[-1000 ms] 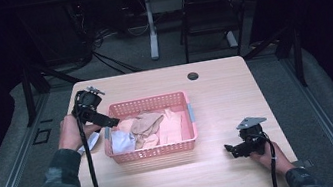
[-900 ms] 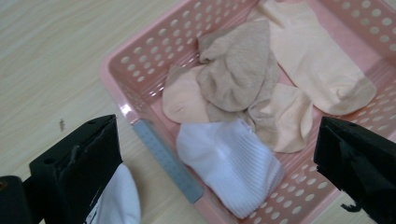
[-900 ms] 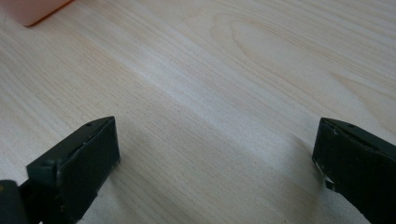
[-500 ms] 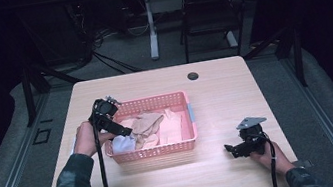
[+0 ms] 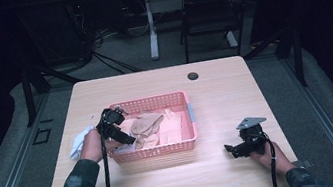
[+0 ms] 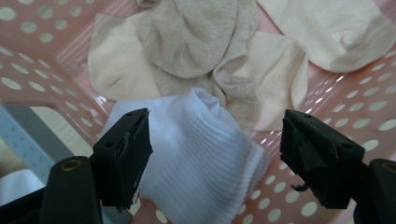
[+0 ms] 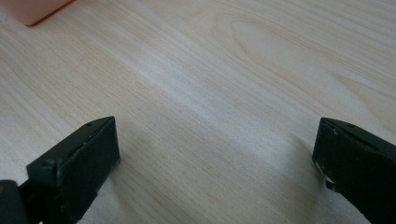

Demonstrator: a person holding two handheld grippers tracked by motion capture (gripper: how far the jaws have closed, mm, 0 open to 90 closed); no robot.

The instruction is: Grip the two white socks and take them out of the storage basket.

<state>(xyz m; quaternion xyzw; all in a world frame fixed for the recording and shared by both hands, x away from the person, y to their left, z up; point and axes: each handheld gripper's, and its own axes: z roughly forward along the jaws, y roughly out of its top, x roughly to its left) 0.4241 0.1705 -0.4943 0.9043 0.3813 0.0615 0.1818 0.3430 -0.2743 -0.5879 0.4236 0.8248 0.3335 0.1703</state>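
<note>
A pink perforated basket [image 5: 183,146] stands on the table, left of centre, and holds beige socks [image 5: 146,124] and cream socks [image 6: 336,28]. At its left end lies a white ribbed sock [image 6: 205,158]. My left gripper [image 5: 129,140] dips into that end. Its jaws have just been closing and straddle the white sock [image 6: 215,140]. The left jaw touches the sock and the right jaw stands apart from it. My right gripper [image 5: 228,150] rests low at the table's front right, open over bare wood [image 7: 217,154].
Another white cloth [image 5: 77,143] lies on the table [image 5: 226,99] outside the basket's left end, behind my left hand. A dark round hole [image 5: 193,75] sits near the table's far edge. A chair [image 5: 207,11] and desk legs stand beyond the table.
My left gripper has moved right from beside the basket, over its left rim and down into it, and its jaws have narrowed around the white sock. The right gripper has stayed still.
</note>
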